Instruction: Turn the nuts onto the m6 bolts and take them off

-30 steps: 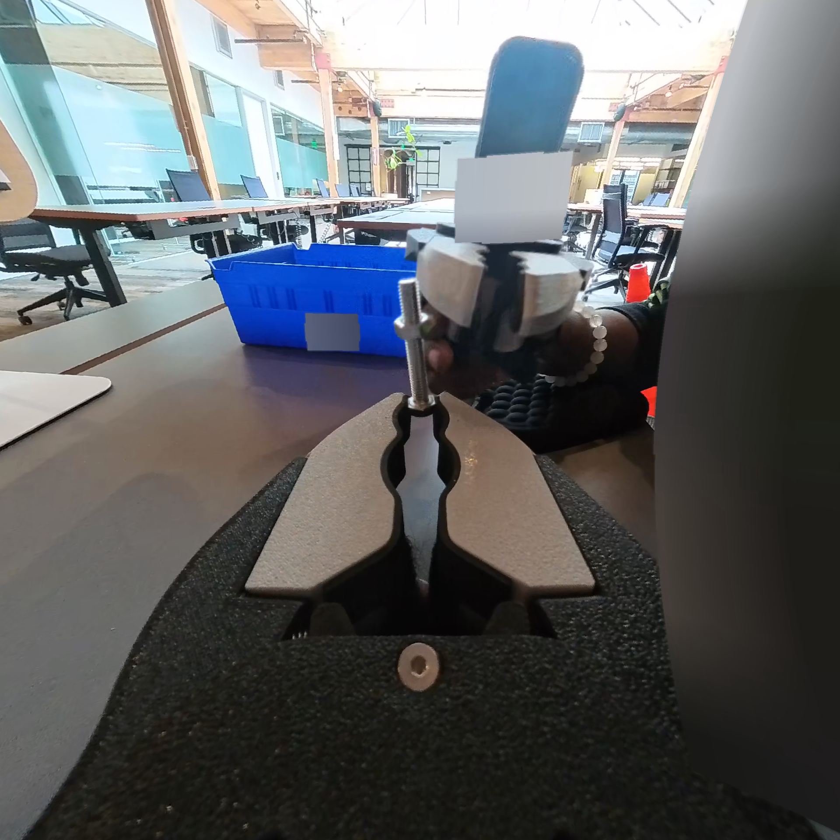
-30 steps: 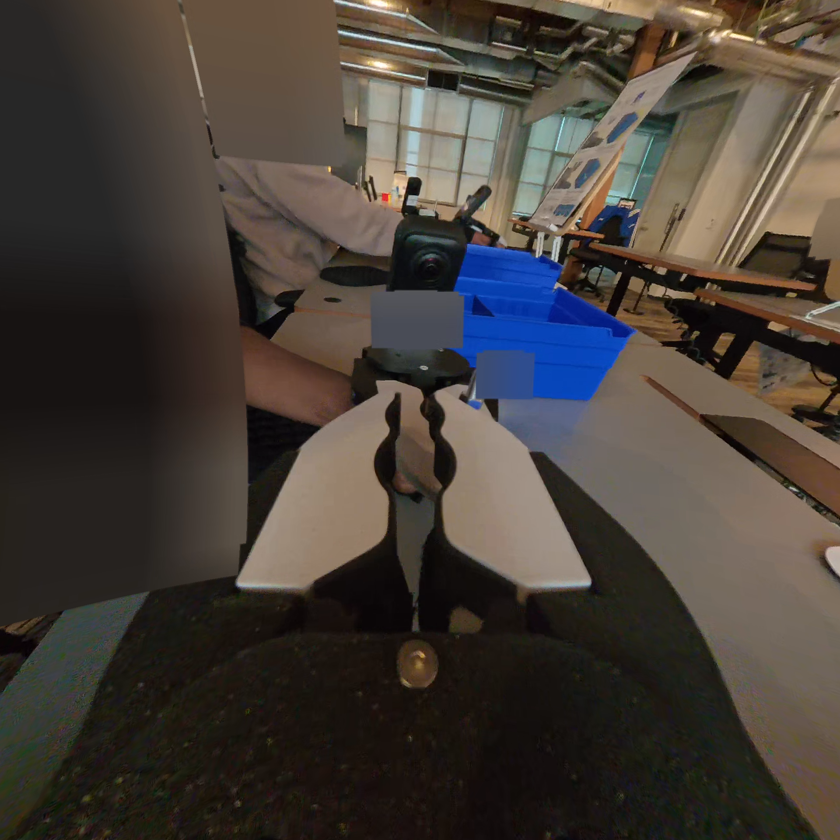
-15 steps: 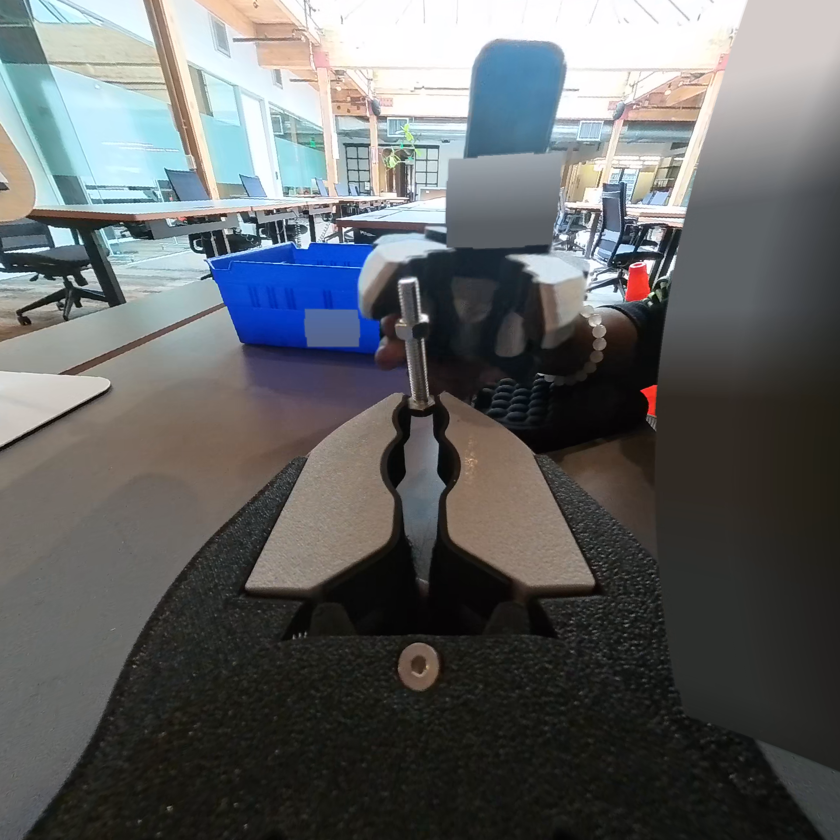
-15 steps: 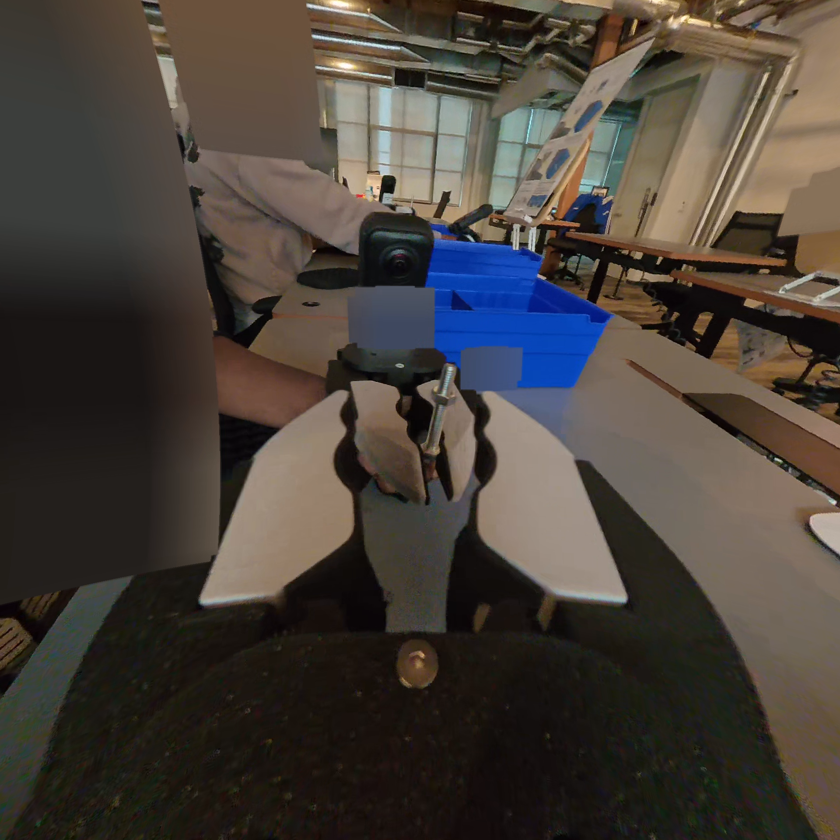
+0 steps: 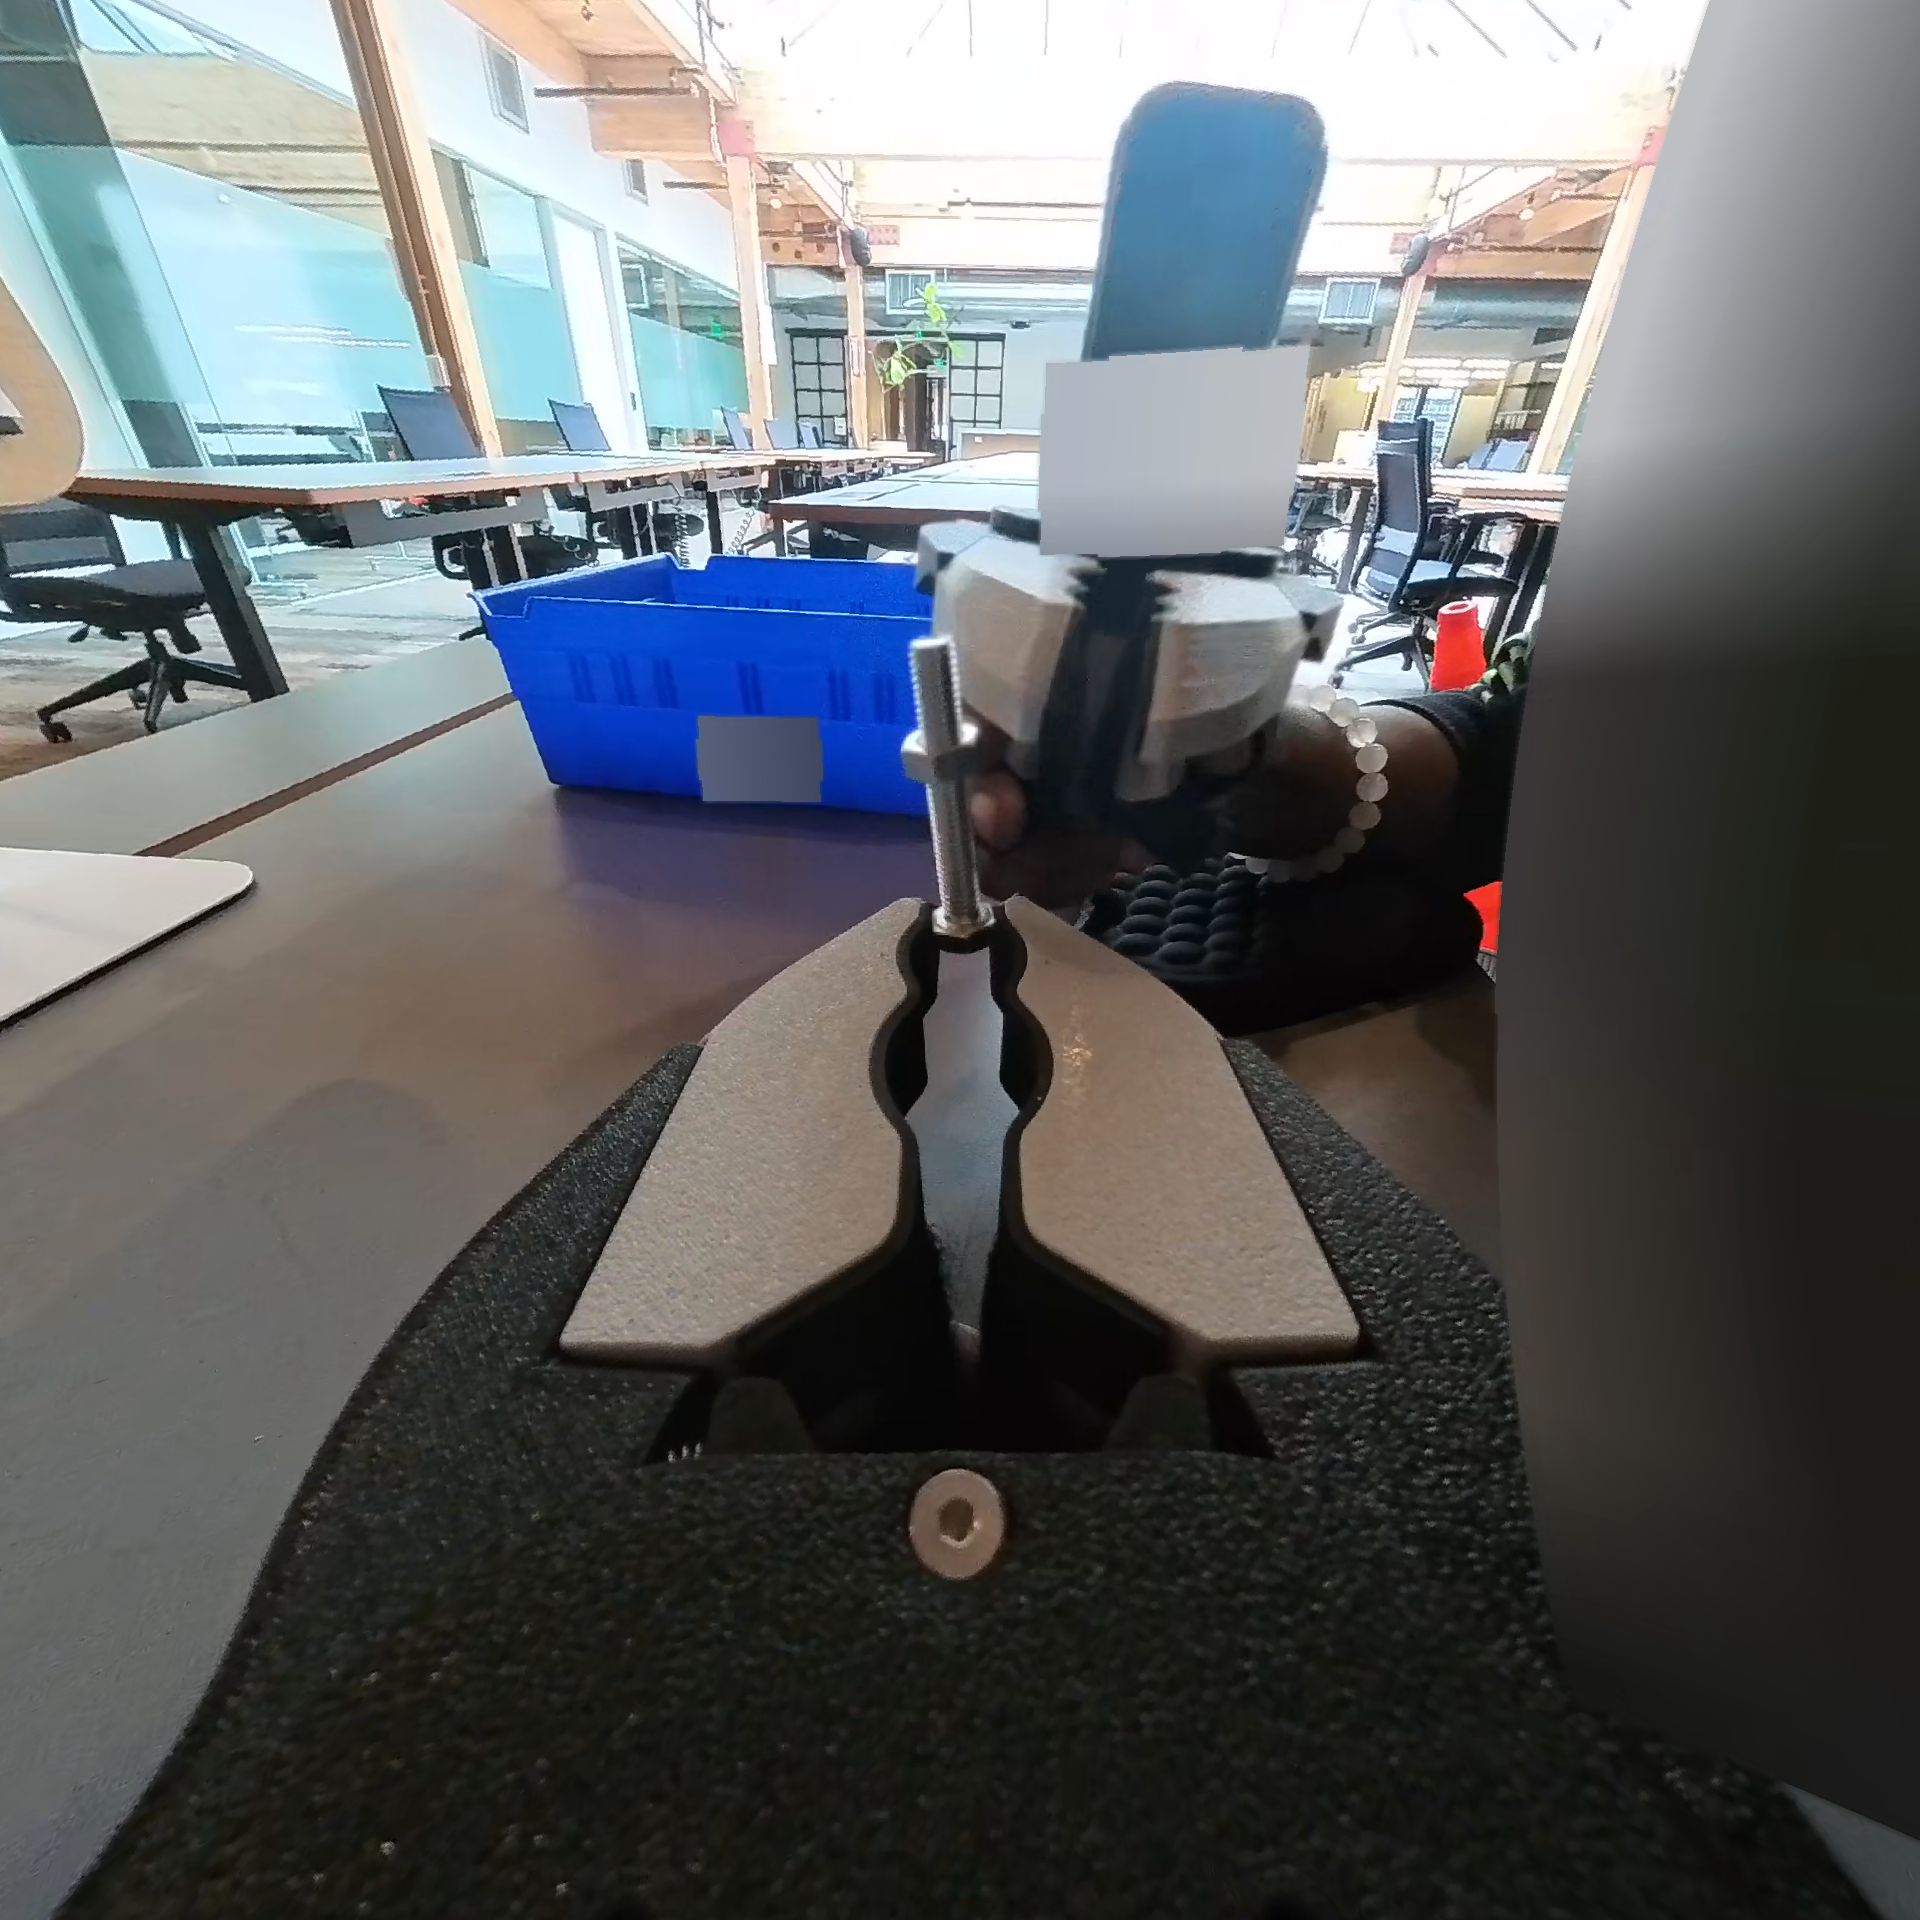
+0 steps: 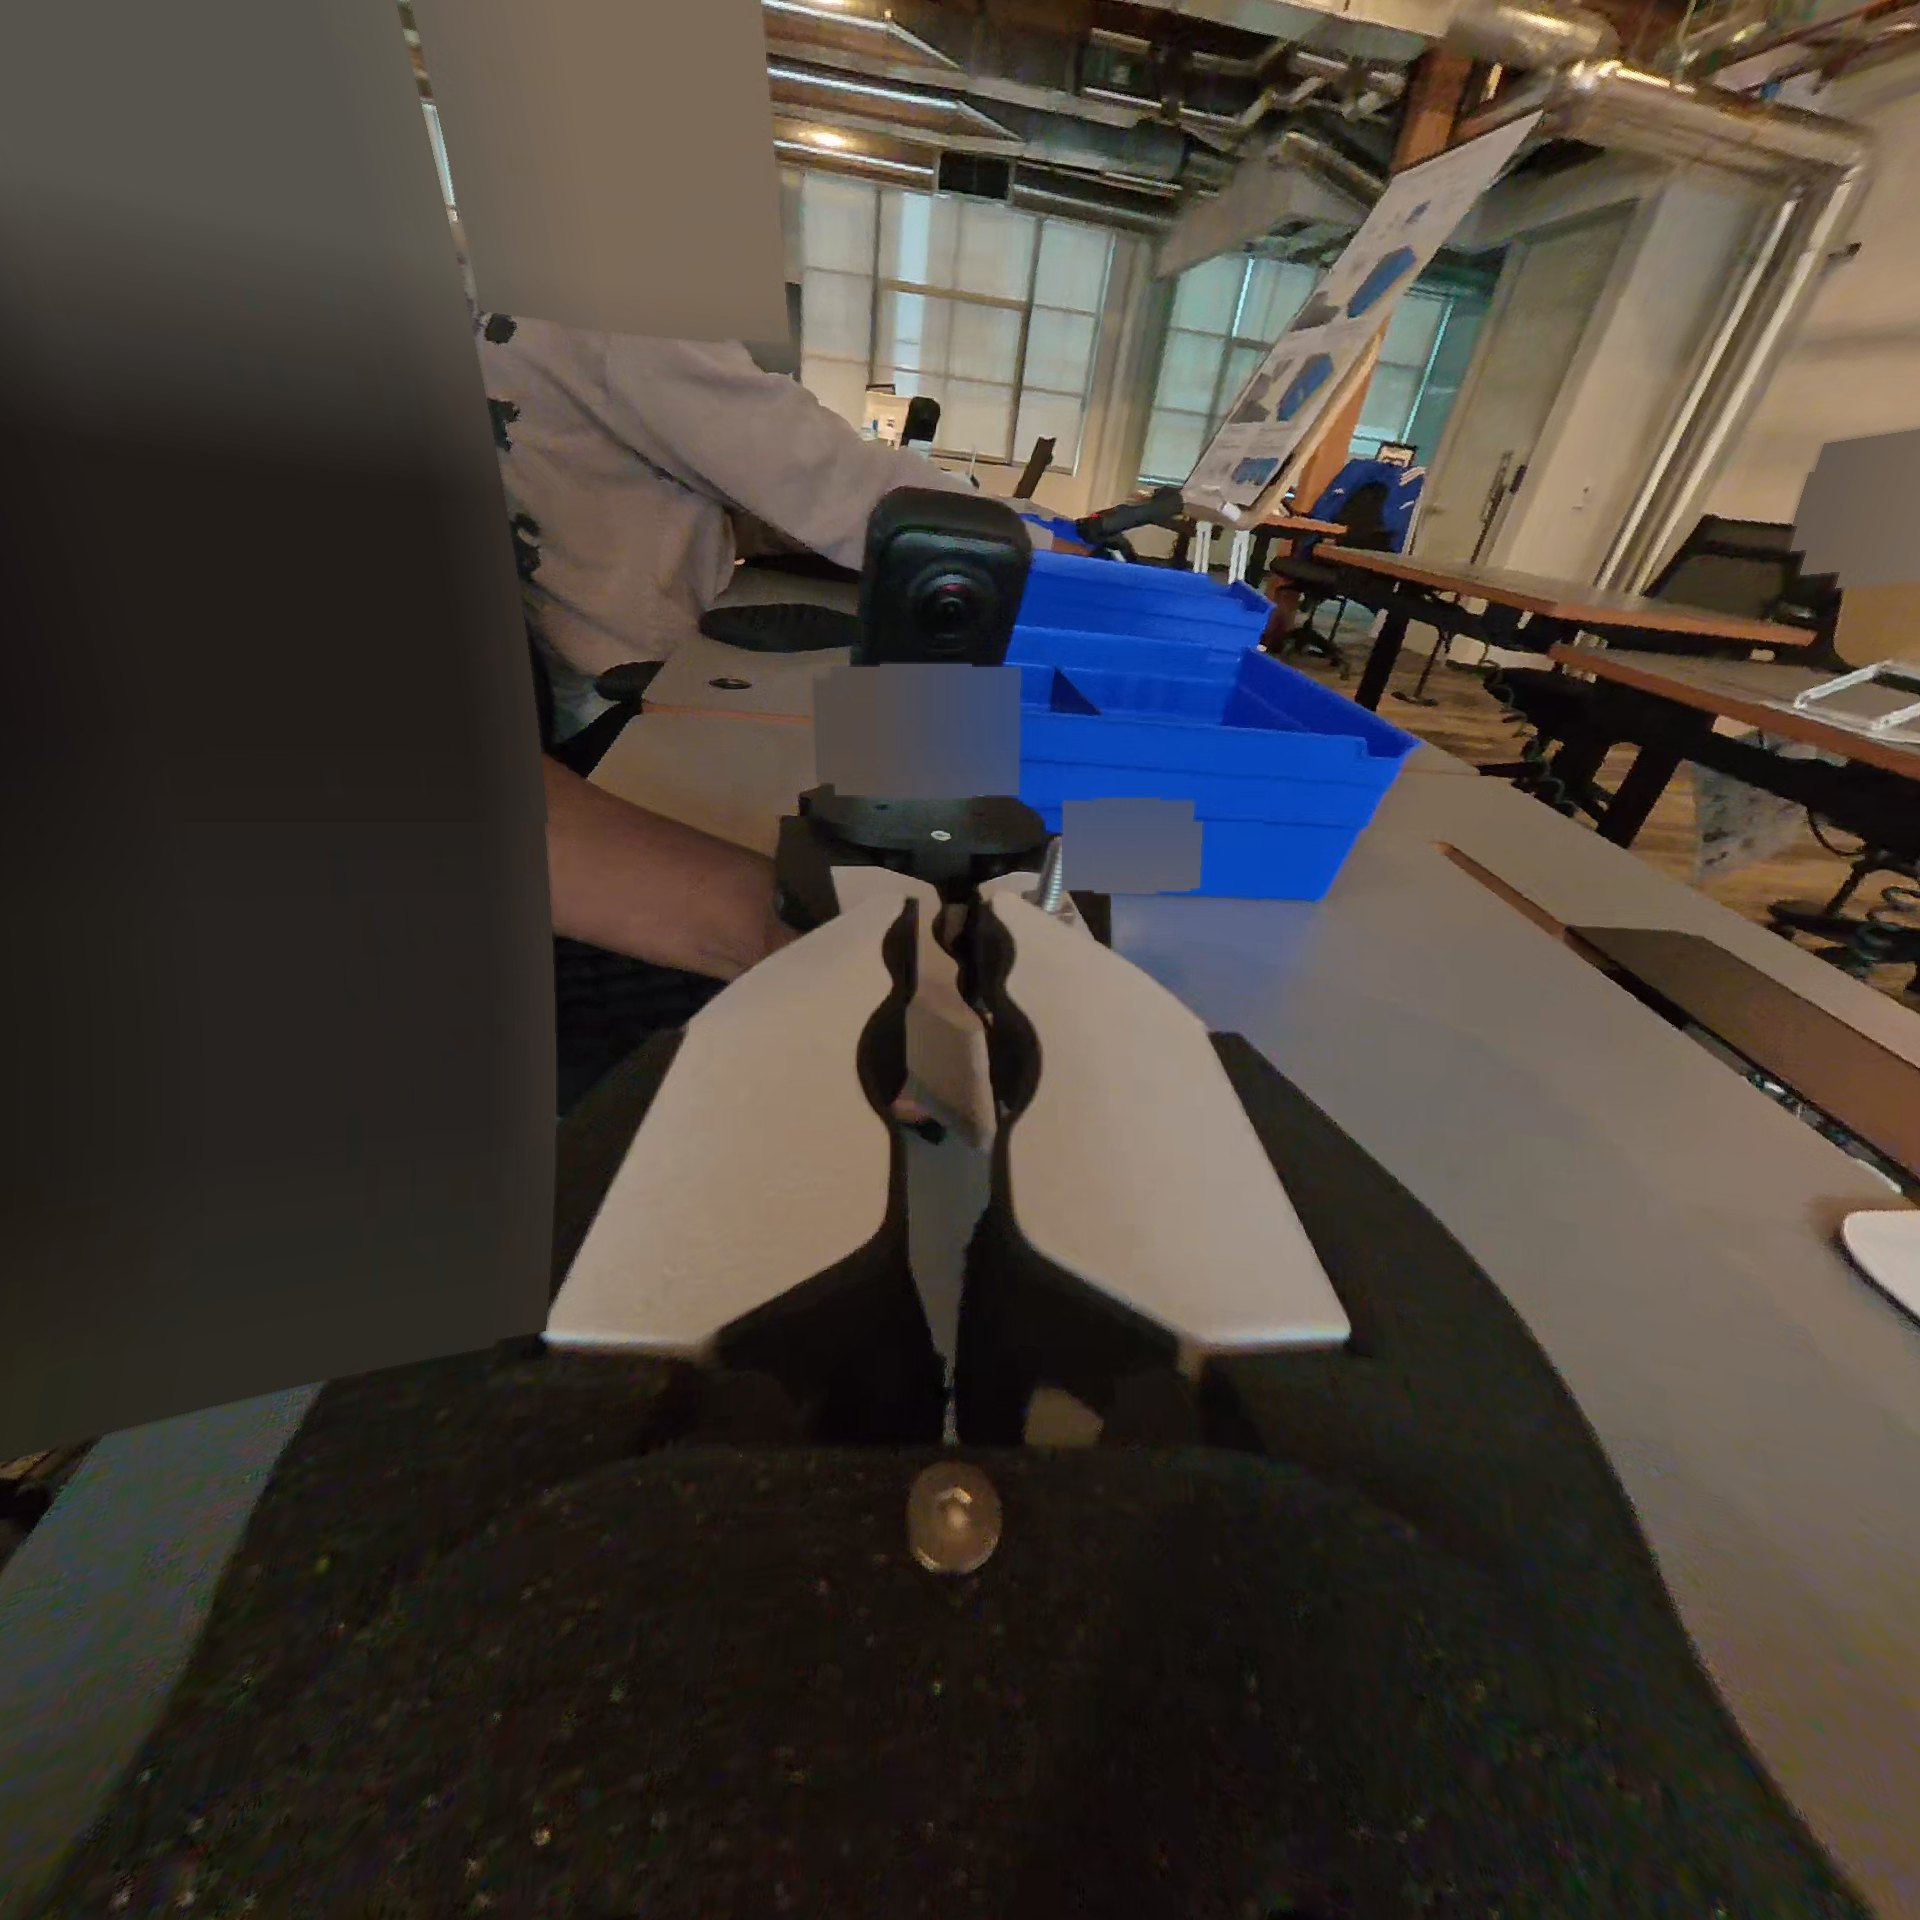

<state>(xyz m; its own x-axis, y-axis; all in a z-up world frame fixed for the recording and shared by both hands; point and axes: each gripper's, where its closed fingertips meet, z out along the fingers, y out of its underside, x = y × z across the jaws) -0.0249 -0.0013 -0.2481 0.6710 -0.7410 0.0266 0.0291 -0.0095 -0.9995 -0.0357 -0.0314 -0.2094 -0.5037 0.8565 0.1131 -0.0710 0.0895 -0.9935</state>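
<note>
My left gripper (image 5: 961,920) is shut on the head of a silver bolt (image 5: 948,821) and holds it upright above the dark table (image 5: 416,987). A silver nut (image 5: 940,750) sits partway up the thread. My right gripper (image 6: 948,909) faces the left one with its fingers nearly together at the nut. In the left wrist view the nut lies against its near fingertip (image 5: 1013,727). In the right wrist view its fingers hide the nut. Only the bolt's threaded end (image 6: 1054,878) shows beside the right fingertip.
A blue bin (image 5: 665,665) stands on the table behind the bolt and also shows in the right wrist view (image 6: 1247,790). A white pad (image 5: 94,914) lies at the left. A black mat (image 5: 1195,914) lies under the person's hand (image 5: 1049,842). Another person (image 6: 644,499) sits behind. Spacing between my two grippers at the tips: around 5 cm.
My right gripper opened wide around the bolt half a second ago and has closed again at the nut. My left gripper kept its hold on the bolt head and barely moved.
</note>
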